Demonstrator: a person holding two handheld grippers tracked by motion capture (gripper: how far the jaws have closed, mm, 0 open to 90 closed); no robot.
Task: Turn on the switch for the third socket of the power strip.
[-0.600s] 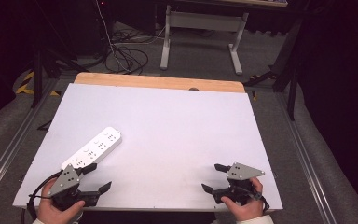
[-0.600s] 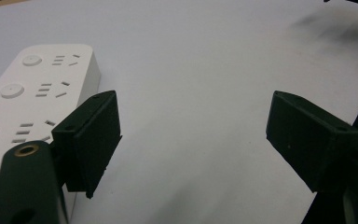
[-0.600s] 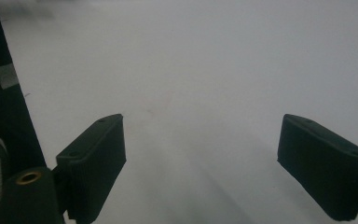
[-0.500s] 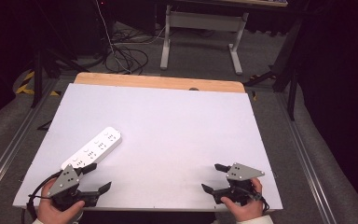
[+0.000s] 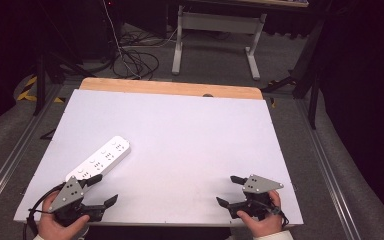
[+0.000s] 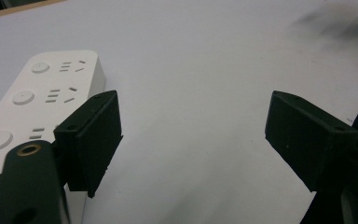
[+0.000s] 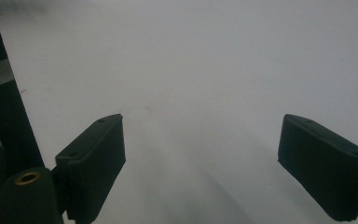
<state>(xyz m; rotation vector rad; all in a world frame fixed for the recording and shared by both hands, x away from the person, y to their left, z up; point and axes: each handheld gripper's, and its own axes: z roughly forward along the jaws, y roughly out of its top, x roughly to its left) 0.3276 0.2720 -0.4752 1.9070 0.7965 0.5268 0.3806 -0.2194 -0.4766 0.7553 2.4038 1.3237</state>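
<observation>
Nothing has moved since the earlier frame. Your left gripper (image 5: 100, 191) and right gripper (image 5: 228, 190) sit at the near edge of the white rectangular table (image 5: 190, 135), jaws wide, empty. The white plastic power strip (image 5: 100, 159) lies just beside the left gripper, open tabletop beyond.

The white power strip's (image 6: 37, 102) near end is hidden behind the left hand-held gripper's (image 6: 193, 135) jaw.

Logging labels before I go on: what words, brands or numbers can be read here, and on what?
None can be read. The white power strip shows only round buttons and socket slots, no print. The white table and both tools carry no legible marks.
</observation>
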